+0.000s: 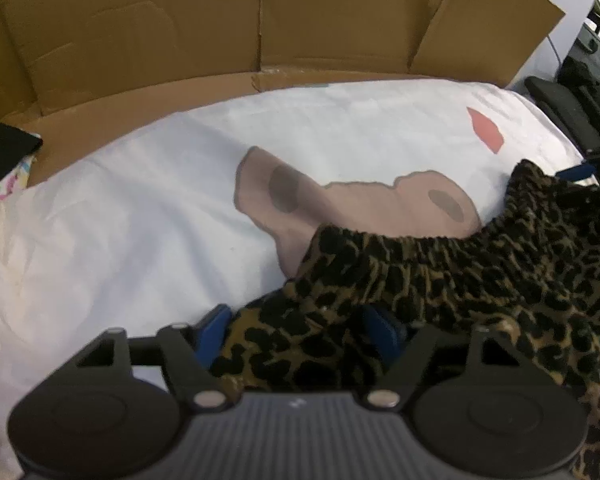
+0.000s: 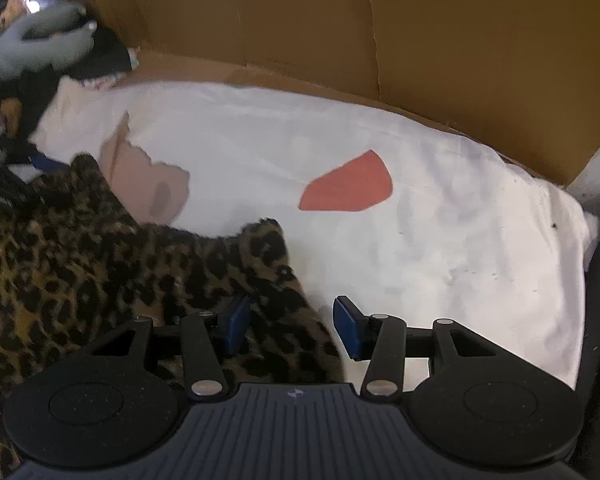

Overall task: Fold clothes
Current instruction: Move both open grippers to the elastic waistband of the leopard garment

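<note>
A leopard-print garment (image 1: pixel 460 280) with a gathered elastic waistband lies bunched on a white sheet (image 1: pixel 140 220). My left gripper (image 1: pixel 299 332) points down at its left end. Its blue pads stand wide apart with a fold of the fabric lying loosely between them, and the right pad is partly covered. In the right wrist view the garment (image 2: pixel 80 260) fills the lower left. My right gripper (image 2: pixel 292 326) is open over its right corner. The left pad rests against the fabric, while the right pad stands clear of it over the sheet (image 2: pixel 460 240).
The sheet carries a brown print (image 1: pixel 340 200) and a red patch (image 2: pixel 348 184). Cardboard walls (image 1: pixel 140 20) (image 2: pixel 420 40) stand behind it. A grey plush toy (image 2: pixel 40 40) and dark clothes sit at the far left, and a black chair (image 1: pixel 560 108) is beyond the right edge.
</note>
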`<action>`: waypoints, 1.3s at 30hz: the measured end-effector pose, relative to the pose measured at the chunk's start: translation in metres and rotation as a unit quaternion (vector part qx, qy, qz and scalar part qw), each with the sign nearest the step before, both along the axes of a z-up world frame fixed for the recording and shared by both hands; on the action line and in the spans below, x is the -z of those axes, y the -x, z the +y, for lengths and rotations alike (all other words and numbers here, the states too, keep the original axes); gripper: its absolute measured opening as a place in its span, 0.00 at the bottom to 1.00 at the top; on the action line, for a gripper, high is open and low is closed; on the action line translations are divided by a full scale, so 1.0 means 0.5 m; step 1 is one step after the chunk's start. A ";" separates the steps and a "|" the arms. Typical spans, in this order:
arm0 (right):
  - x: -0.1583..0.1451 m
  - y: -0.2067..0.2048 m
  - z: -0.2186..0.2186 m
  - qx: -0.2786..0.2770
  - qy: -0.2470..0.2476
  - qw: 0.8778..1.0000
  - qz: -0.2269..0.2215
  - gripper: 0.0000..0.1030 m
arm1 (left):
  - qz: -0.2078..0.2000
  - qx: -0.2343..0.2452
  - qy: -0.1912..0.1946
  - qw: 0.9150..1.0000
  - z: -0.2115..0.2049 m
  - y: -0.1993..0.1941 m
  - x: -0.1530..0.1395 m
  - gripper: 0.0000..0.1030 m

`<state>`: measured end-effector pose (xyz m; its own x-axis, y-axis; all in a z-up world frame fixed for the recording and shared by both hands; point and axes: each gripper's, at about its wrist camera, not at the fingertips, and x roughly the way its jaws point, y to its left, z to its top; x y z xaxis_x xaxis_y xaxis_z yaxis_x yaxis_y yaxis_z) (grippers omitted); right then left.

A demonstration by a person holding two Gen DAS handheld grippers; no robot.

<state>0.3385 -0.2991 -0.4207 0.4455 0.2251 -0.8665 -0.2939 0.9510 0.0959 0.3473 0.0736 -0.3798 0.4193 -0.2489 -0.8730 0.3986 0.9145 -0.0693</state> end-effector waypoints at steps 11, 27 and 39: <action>-0.007 -0.019 -0.010 -0.051 -0.012 0.999 -0.001 0.51 | -0.023 0.019 0.015 0.999 0.012 0.005 -0.018 0.62; 0.041 -0.009 0.045 -0.097 0.013 0.995 0.034 0.46 | -0.008 0.059 -0.011 0.998 -0.013 0.018 0.012 0.45; -0.034 0.006 0.023 -0.063 0.029 0.997 -0.039 0.00 | -0.088 0.033 -0.023 0.995 -0.008 0.056 -0.073 0.14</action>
<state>0.3353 -0.2874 -0.4035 0.4838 0.2344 -0.8432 -0.4164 0.9091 0.0138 0.3191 0.0696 -0.3435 0.5511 -0.2425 -0.7984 0.4599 0.8867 0.0481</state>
